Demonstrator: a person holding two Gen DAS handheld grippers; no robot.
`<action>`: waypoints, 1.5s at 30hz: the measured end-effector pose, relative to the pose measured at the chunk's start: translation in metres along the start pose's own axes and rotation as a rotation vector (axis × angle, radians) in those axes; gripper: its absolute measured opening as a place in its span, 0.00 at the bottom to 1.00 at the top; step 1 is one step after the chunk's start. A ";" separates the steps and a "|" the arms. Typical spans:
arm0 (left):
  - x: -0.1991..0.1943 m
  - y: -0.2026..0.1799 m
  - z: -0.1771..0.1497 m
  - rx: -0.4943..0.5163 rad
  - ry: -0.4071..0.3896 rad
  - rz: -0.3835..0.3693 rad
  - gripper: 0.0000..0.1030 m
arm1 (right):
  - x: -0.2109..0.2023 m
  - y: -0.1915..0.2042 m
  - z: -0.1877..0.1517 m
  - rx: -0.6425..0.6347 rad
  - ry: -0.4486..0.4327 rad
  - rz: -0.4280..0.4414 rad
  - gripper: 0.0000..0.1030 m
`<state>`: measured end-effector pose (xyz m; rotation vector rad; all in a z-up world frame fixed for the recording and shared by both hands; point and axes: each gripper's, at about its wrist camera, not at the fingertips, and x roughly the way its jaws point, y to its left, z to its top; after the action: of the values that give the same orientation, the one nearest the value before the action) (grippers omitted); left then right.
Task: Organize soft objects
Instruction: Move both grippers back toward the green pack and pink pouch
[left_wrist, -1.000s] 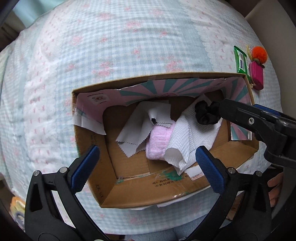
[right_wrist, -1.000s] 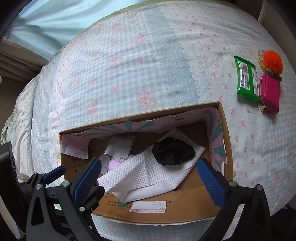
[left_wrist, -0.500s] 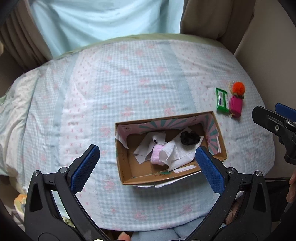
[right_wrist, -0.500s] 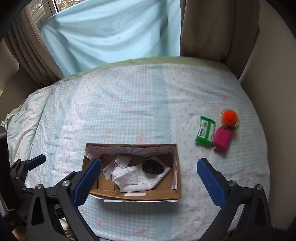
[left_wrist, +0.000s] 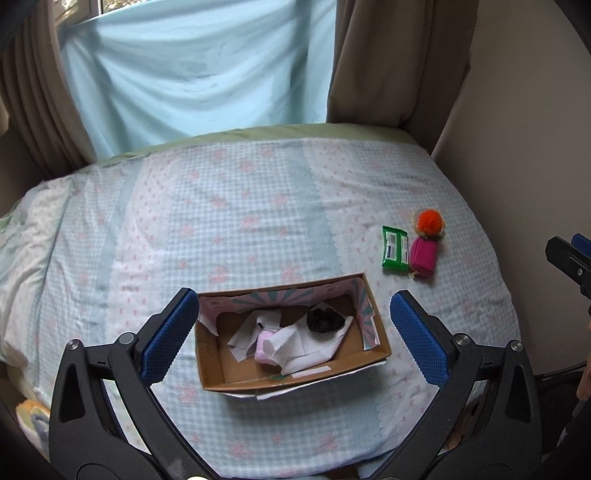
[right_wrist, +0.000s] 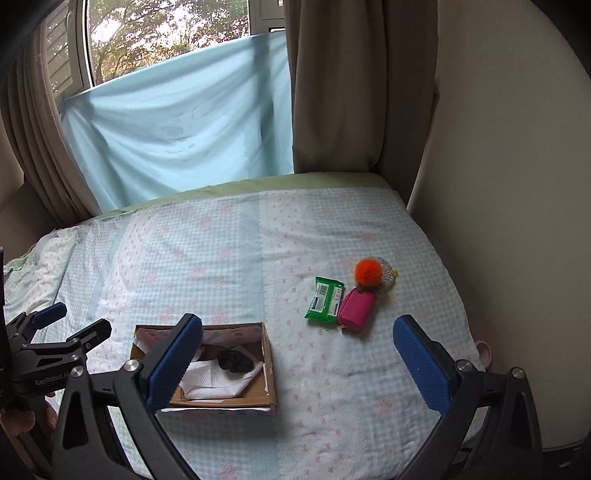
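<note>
**Both grippers empty above the bed, three items not yet boxed**

The cardboard box (left_wrist: 291, 343) already holds a white towel (left_wrist: 314, 345), pink cloth (left_wrist: 264, 350) and black scrunchie (left_wrist: 325, 319). The left gripper (left_wrist: 291, 334) and right gripper (right_wrist: 295, 363) hang spread wide, holding nothing. Judged next: the right one reaches for the green wipes pack (right_wrist: 325, 301), magenta pouch (right_wrist: 356, 310) or orange pompom (right_wrist: 369, 271), clustered well apart from the box. All lie on a checked bedspread (right_wrist: 221, 258), below a window draped in blue cloth (right_wrist: 177, 122).
</note>
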<state>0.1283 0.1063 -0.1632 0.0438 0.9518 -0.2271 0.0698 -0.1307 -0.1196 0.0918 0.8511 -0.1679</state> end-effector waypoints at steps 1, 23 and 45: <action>-0.001 -0.010 0.002 0.003 -0.007 0.006 1.00 | 0.000 -0.012 0.002 0.004 -0.009 0.004 1.00; 0.097 -0.209 0.023 -0.103 0.068 0.033 1.00 | 0.104 -0.197 0.053 -0.060 -0.005 0.129 1.00; 0.359 -0.339 -0.010 0.292 0.096 -0.118 0.94 | 0.354 -0.218 0.034 -0.450 0.073 0.437 0.98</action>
<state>0.2492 -0.2854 -0.4390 0.2694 1.0122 -0.4754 0.2841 -0.3888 -0.3671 -0.1394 0.9034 0.4395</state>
